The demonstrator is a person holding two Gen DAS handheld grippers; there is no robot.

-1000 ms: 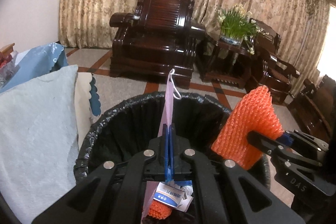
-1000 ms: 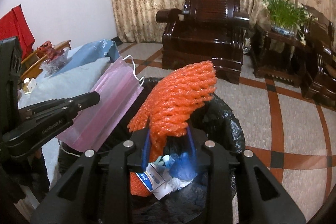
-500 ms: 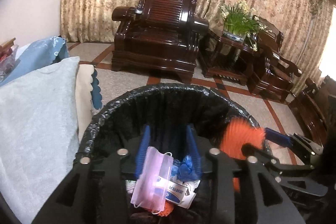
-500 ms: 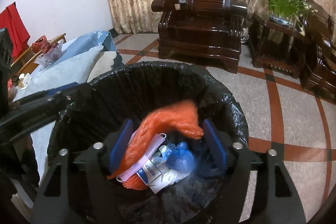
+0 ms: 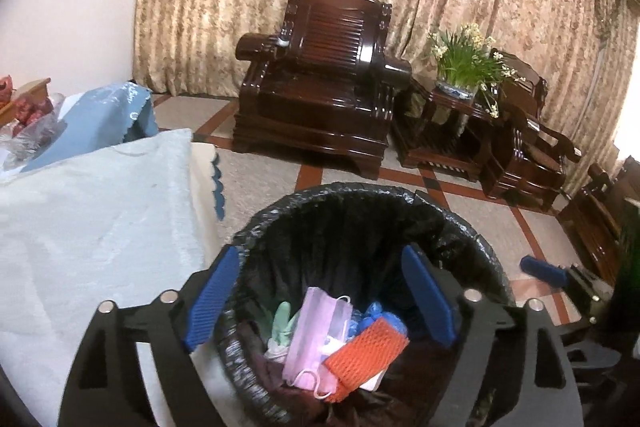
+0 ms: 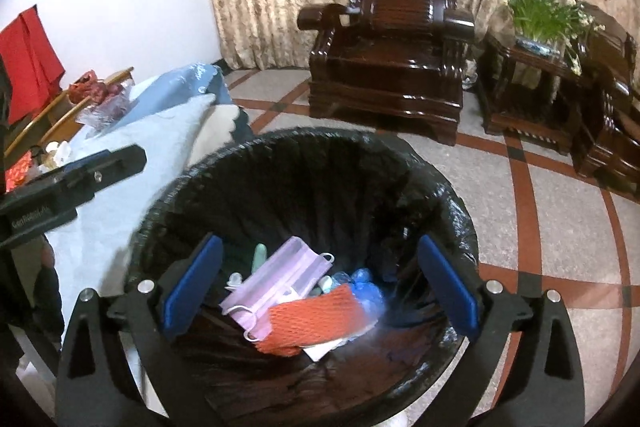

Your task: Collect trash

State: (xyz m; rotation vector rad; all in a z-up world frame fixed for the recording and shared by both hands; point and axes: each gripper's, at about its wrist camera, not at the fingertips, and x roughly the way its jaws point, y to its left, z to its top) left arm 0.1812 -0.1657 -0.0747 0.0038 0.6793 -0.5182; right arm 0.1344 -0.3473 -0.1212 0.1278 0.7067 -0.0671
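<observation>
A bin lined with a black bag stands on the floor below both grippers. Inside lie a pink face mask, an orange foam net, blue crumpled trash and pale green bits. My left gripper is open and empty above the bin. My right gripper is open and empty above the bin too. One right fingertip shows in the left wrist view; the left gripper's finger shows in the right wrist view.
A table with a pale blue cloth touches the bin's left side. A dark wooden armchair, a side table with a plant and more chairs stand beyond on the tiled floor.
Both grippers opened over the bin. The pink mask dropped from the left one and the orange net from the right one; both now lie in the bin.
</observation>
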